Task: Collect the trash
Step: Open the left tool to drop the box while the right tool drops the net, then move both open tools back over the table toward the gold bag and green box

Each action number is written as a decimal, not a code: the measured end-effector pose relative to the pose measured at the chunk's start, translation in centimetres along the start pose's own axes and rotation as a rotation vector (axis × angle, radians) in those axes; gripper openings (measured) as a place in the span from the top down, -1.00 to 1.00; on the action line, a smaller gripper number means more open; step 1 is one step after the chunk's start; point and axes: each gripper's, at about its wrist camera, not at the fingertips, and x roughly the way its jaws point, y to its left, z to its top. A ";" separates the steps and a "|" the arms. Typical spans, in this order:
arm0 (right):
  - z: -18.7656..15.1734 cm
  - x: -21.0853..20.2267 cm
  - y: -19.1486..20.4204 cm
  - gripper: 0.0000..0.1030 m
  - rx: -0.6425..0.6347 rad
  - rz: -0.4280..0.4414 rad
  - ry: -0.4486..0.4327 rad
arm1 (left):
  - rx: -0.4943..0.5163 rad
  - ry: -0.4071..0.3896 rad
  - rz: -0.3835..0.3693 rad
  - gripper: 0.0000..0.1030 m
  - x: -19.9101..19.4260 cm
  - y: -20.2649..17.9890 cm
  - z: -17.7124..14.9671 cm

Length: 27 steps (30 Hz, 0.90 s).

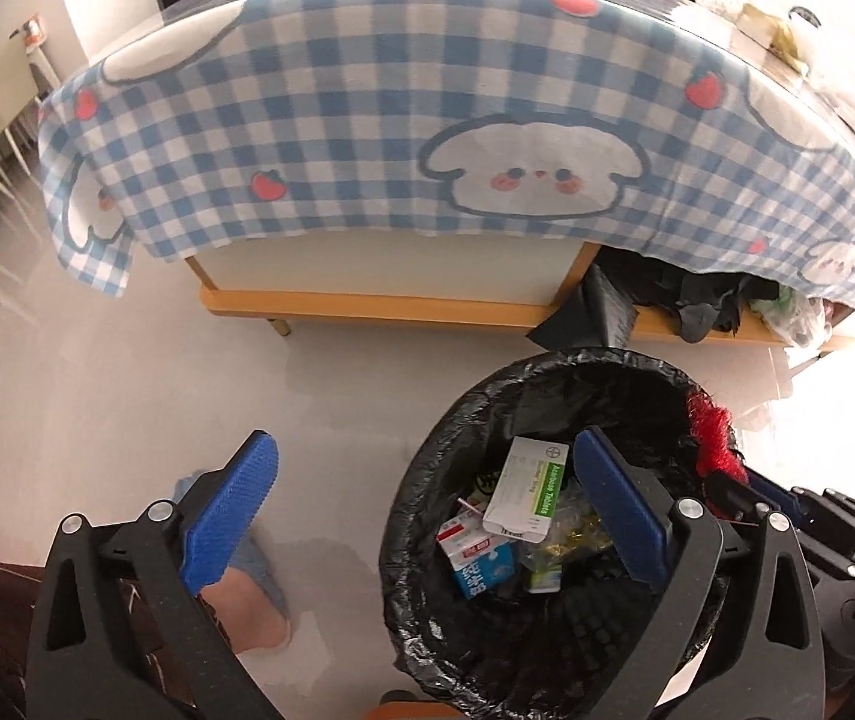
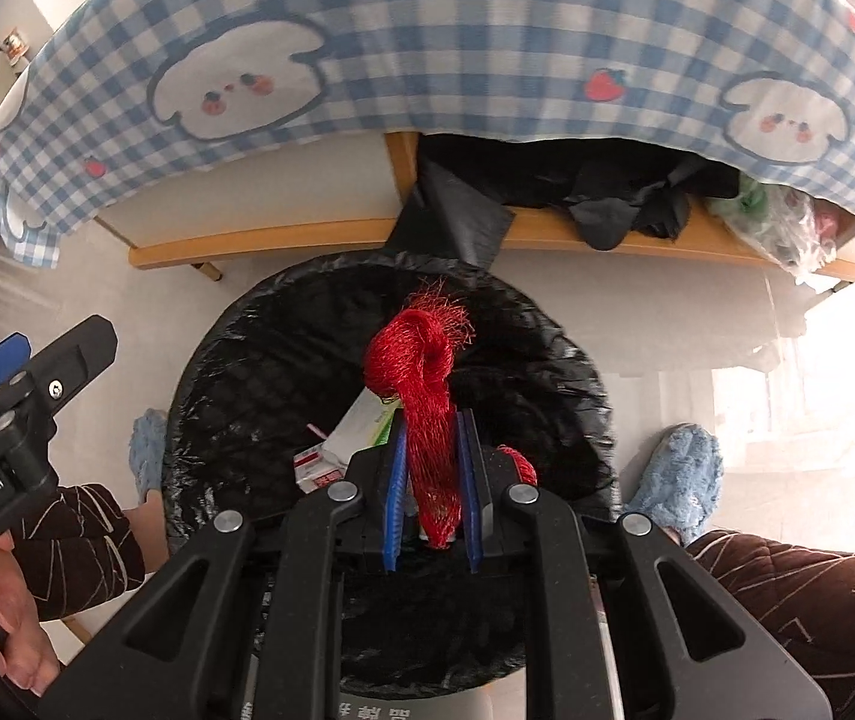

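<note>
Nearest, the right tongs (image 2: 432, 483) are clamped narrow on a red mesh net bag (image 2: 427, 396), its knotted top standing up beyond the blue pads, directly above the mouth of the black-lined trash bin (image 2: 235, 384). The left tongs (image 1: 421, 510) stand wide with nothing between the pads; one finger hangs over the floor, the other over the bin's opening.

Down in the bin lie things already collected: a white and green tablet box (image 1: 523, 489) on top, a blue and white small carton (image 1: 481, 570) beneath it, a red and white packet (image 1: 457, 534) and some crinkled yellowish wrapper (image 1: 571, 531). So part of the job looks done, and the net bag appears to be the piece now due to drop; it has not been let go.

On the floor either side of the bin are the person's fluffy blue slippers (image 2: 676, 474).

Farther off, the bench (image 1: 367, 300) under a blue checked tablecloth (image 1: 367, 120) carries a low shelf with crumpled black bags (image 2: 607, 192) and a clear plastic bag (image 2: 787, 228) at the right. Whether these count as trash left to gather I cannot tell.
</note>
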 end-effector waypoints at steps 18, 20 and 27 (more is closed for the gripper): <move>0.3 -0.5 1.1 0.24 -0.034 -0.016 -0.050 | -0.052 0.014 -0.013 -0.88 -0.1 1.8 1.0; 0.3 -0.8 0.8 0.15 -0.030 -0.020 -0.058 | -0.050 0.012 -0.012 -0.88 -0.1 1.8 1.0; 1.2 -2.2 -0.1 -0.21 -0.010 -0.055 -0.102 | -0.044 0.005 -0.011 -0.88 -0.7 1.8 1.5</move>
